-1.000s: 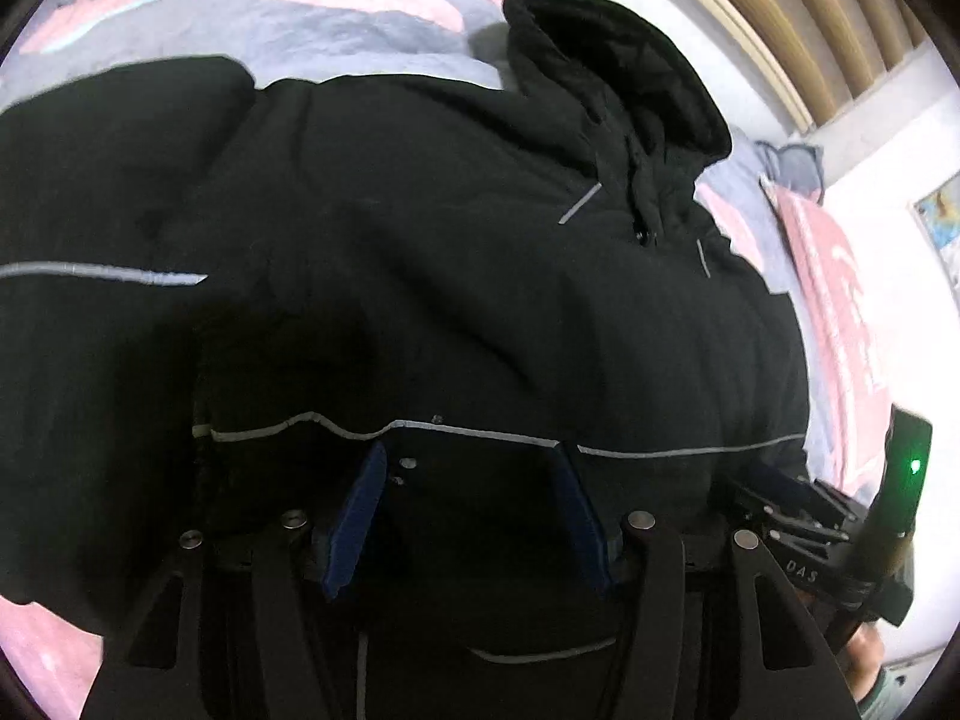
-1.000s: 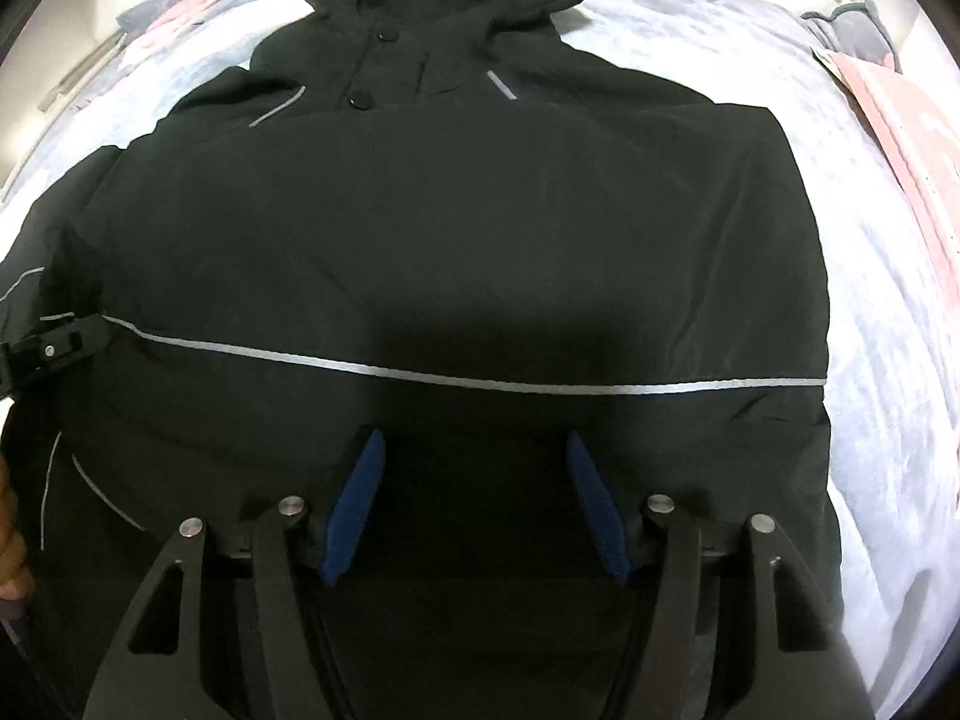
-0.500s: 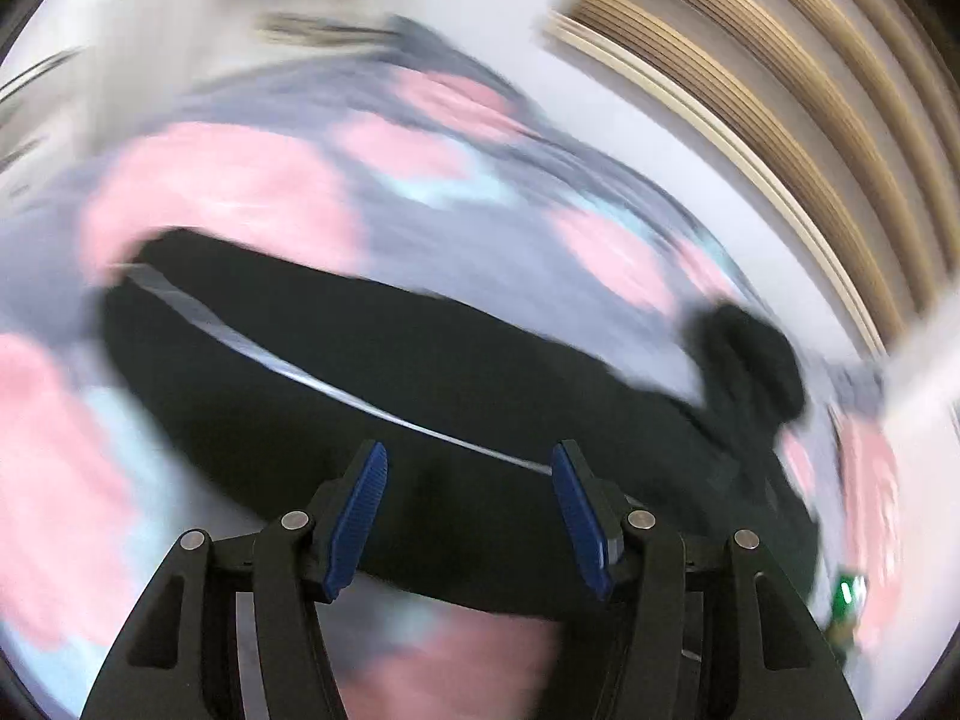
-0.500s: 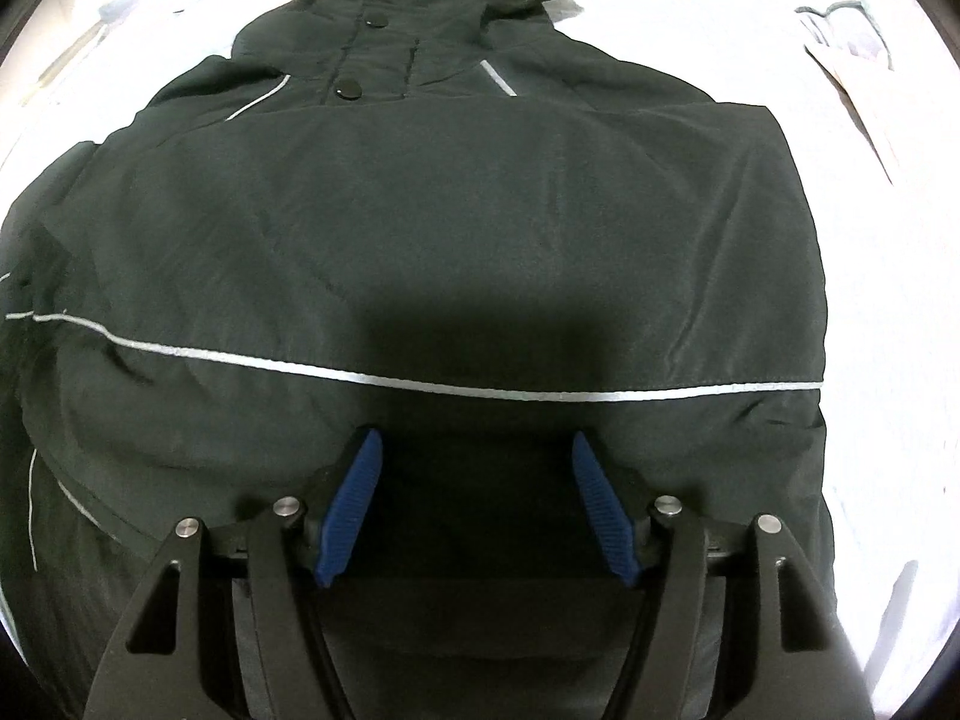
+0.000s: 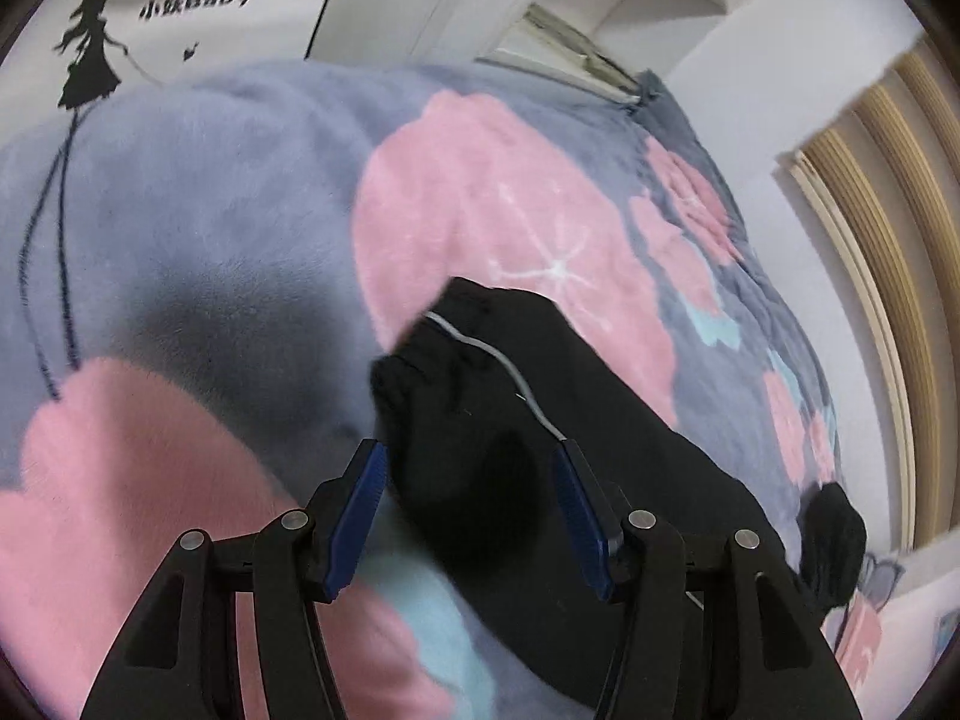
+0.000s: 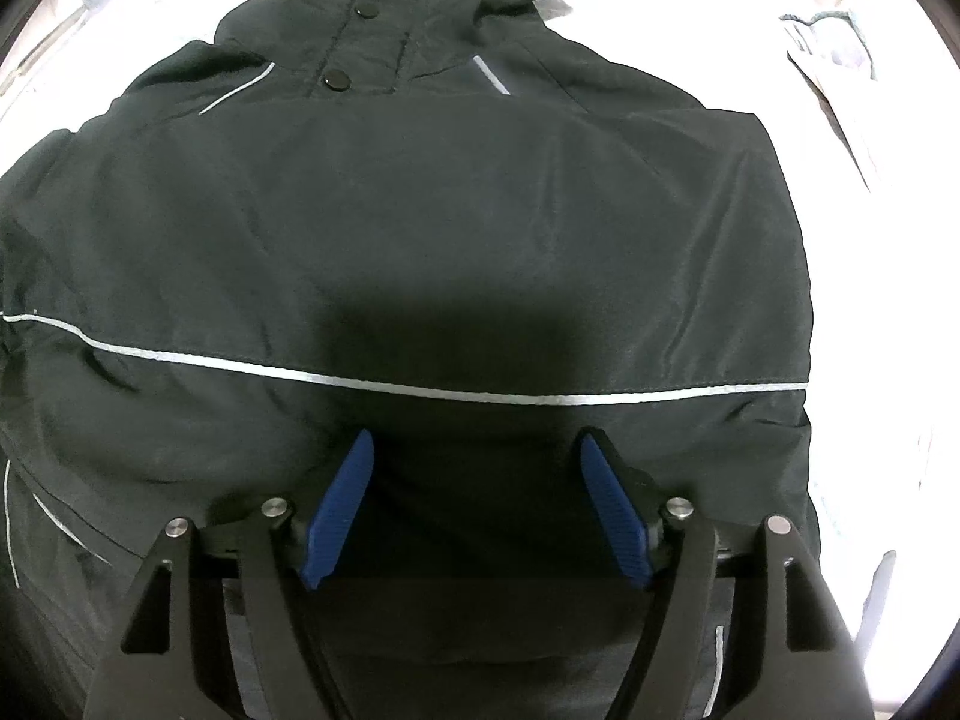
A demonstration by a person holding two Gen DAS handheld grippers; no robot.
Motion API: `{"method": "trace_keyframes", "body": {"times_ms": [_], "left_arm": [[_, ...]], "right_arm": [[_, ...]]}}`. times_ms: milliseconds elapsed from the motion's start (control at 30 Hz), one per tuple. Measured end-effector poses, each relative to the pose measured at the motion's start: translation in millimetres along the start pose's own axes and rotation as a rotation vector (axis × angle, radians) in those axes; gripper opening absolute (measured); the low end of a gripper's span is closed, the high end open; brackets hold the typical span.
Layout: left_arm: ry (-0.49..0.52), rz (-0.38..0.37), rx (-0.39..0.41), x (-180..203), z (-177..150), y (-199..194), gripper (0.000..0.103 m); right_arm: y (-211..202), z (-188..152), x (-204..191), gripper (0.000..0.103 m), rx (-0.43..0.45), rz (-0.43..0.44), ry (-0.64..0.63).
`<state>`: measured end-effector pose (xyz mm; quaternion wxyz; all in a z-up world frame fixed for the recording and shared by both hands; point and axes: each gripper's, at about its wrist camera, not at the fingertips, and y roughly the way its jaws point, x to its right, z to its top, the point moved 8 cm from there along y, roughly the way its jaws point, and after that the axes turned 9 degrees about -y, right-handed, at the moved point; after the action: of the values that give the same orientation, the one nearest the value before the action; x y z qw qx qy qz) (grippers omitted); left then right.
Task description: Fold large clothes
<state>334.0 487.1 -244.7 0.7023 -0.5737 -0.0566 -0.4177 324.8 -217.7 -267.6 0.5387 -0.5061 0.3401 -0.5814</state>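
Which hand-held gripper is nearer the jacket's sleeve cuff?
Left. The left hand-held gripper sits open right at the sleeve cuff; the right hand-held gripper is open over the jacket body.

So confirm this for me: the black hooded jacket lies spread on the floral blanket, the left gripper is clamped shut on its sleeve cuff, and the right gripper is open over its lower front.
One thing is wrong: the left gripper is not clamped shut. The left wrist view shows its jaws open, with the sleeve cuff between and beyond the blue pads, ungripped. The rest holds: the black hooded jacket lies spread on the floral blanket, and the right gripper is open over its lower front.
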Motion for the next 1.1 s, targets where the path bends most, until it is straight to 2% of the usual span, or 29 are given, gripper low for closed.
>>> {"method": "trace_keyframes", "body": {"times_ms": [133, 167, 200, 233, 267, 300, 467, 633, 767, 833, 967, 1067, 1100], "left_arm": [[0.032, 0.036, -0.014, -2.8, -0.1, 17.7, 0.059], [0.041, 0.039, -0.018, -3.2, 0.2, 19.0, 0.053], [0.06, 0.034, -0.019, -0.6, -0.7, 22.5, 0.04], [0.081, 0.042, -0.017, 0.3, -0.5, 22.6, 0.036], [0.101, 0.035, -0.007, 4.3, -0.7, 20.5, 0.023], [0.117, 0.023, 0.003, 8.7, -0.9, 16.4, 0.018], [0.236, -0.035, 0.096, 55.9, -10.2, -32.6, 0.013], [0.447, -0.114, 0.154, 139.0, -50.3, -86.3, 0.013], [0.607, -0.218, 0.162, 212.9, -106.7, -120.6, 0.012], [0.687, -0.291, 0.133, 251.7, -148.3, -133.6, 0.012], [0.874, -0.388, 0.049, 313.2, -249.8, -141.7, 0.012], [0.97, -0.423, -0.032, 336.1, -317.6, -130.5, 0.012], [0.992, -0.435, -0.084, 342.9, -346.5, -120.7, 0.012]], "right_arm": [[-1.5, 1.1, -8.1, 0.075, -0.004, -0.007, -0.015], [-1.9, 2.1, -8.5, 0.075, -0.005, -0.006, -0.017], [0.8, 9.5, -7.8, 0.075, -0.007, -0.004, -0.019], [0.0, 10.0, -9.1, 0.075, -0.008, -0.004, -0.02], [-0.2, 10.2, -8.9, 0.075, -0.008, -0.005, -0.021], [-1.4, 10.7, -10.8, 0.075, -0.009, -0.006, -0.022], [8.5, 11.5, -1.6, 0.075, -0.01, -0.001, -0.021], [13.3, 10.2, 13.6, 0.075, -0.01, 0.012, -0.02], [7.7, 10.2, 20.0, 0.075, -0.003, 0.021, -0.008], [0.6, 8.6, 20.3, 0.075, 0.004, 0.032, 0.007], [-25.9, 8.6, 16.3, 0.075, 0.067, 0.044, -0.028], [-46.7, 9.7, 12.6, 0.075, 0.118, 0.06, -0.066], [-52.5, 9.6, 12.5, 0.075, 0.129, 0.065, -0.074]]}}
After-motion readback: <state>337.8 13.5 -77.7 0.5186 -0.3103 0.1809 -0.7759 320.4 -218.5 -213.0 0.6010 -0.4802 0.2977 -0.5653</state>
